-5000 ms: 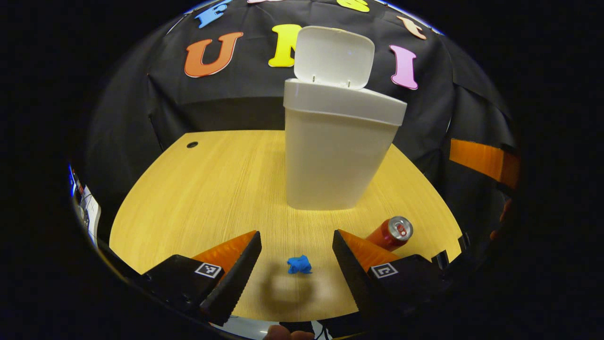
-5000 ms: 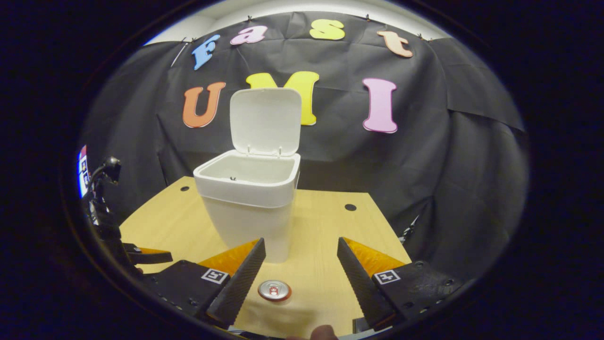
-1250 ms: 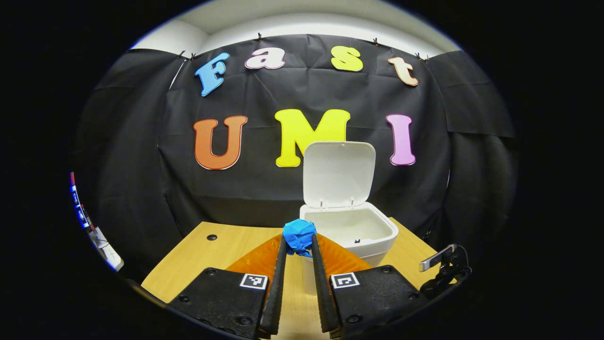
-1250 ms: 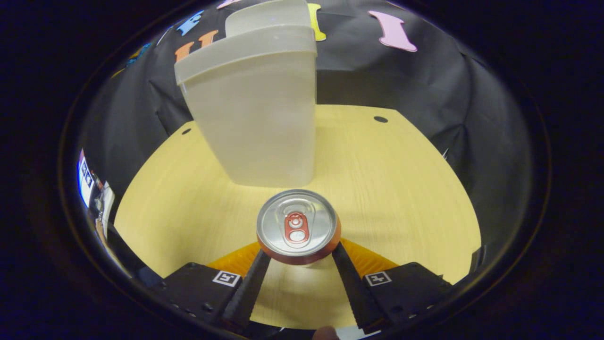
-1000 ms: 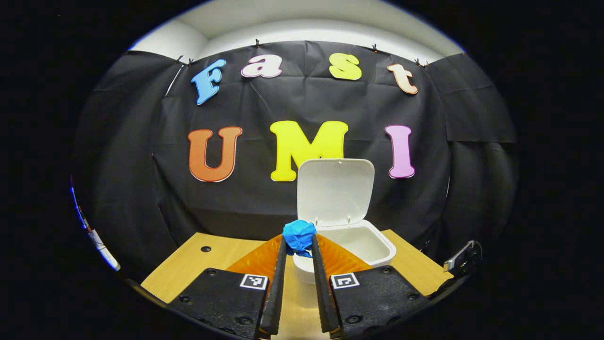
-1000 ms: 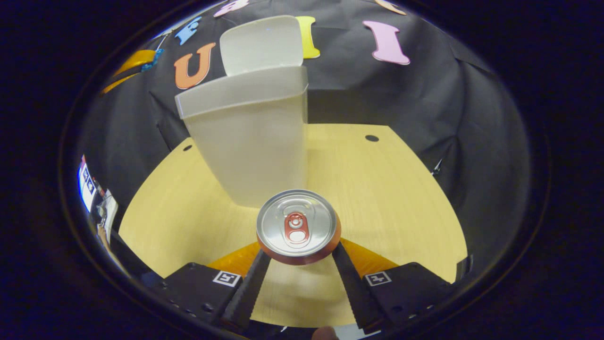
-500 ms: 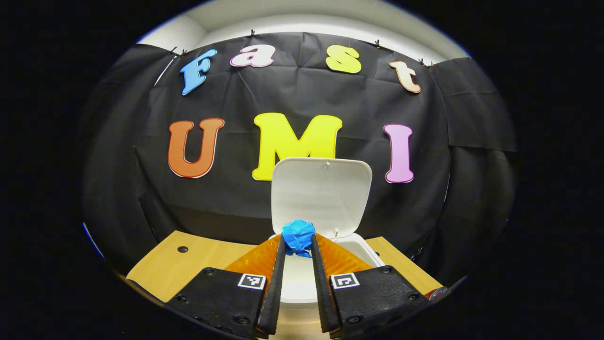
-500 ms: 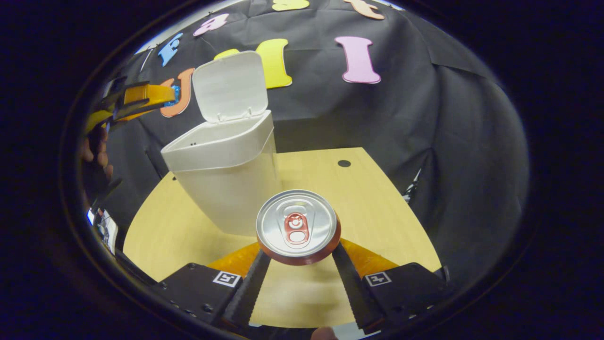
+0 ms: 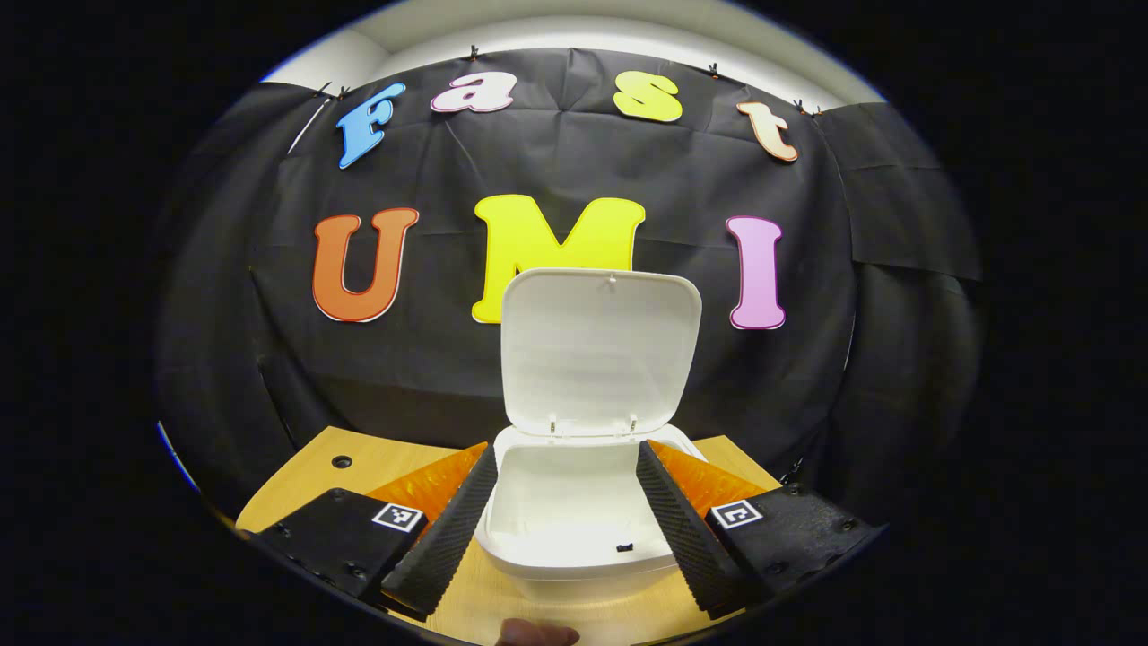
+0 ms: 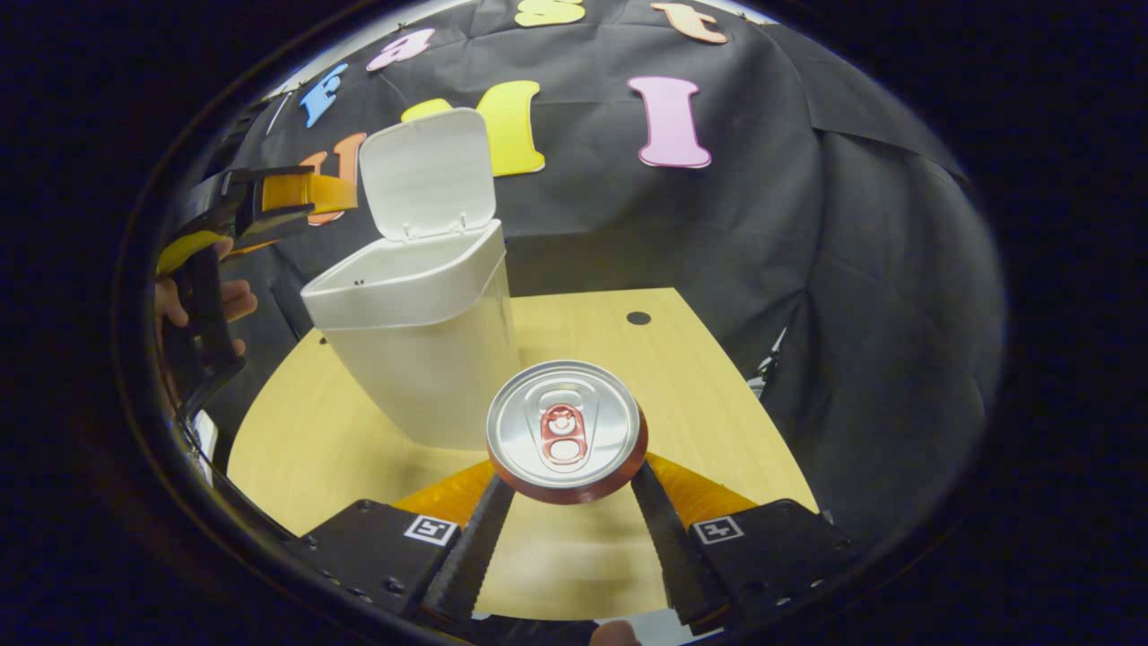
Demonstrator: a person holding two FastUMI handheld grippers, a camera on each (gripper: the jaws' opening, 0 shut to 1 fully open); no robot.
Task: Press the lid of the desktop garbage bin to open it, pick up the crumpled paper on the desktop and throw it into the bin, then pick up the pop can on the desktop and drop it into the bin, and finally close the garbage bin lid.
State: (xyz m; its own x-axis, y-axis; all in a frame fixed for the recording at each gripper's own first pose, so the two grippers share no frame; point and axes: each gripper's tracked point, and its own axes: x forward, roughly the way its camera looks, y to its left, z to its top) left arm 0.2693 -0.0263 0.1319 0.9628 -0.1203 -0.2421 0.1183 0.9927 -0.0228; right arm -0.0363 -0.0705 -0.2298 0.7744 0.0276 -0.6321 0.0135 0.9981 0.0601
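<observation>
Left gripper view: the left tongs (image 9: 558,489) are hanging spread wide open right over the mouth of the white garbage bin (image 9: 574,561), gripping nothing. The lid (image 9: 599,352) is standing straight up behind the opening. The inside of the bin is looking plain white from here, and I can't make out the crumpled paper in it, so no telling from this angle where the paper is sitting. The wooden counter (image 9: 314,467) is peeking out on both sides.

Right gripper view: the right tongs (image 10: 567,489) are closed on the pop can (image 10: 566,431), one finger pressing on each side, holding it up off the counter, near the bin and below its rim. The can is red-bodied with a shiny silver top and a red pull tab, facing the camera, no dents I can see. The left tongs are showing up here too, hovering by the bin's rim.

What could go wrong, I'd guess: the two tongs crowding each other over the opening if the left isn't clearing out. Smooth round can, so it might slip. Knocking that lid could also drop it shut early.
</observation>
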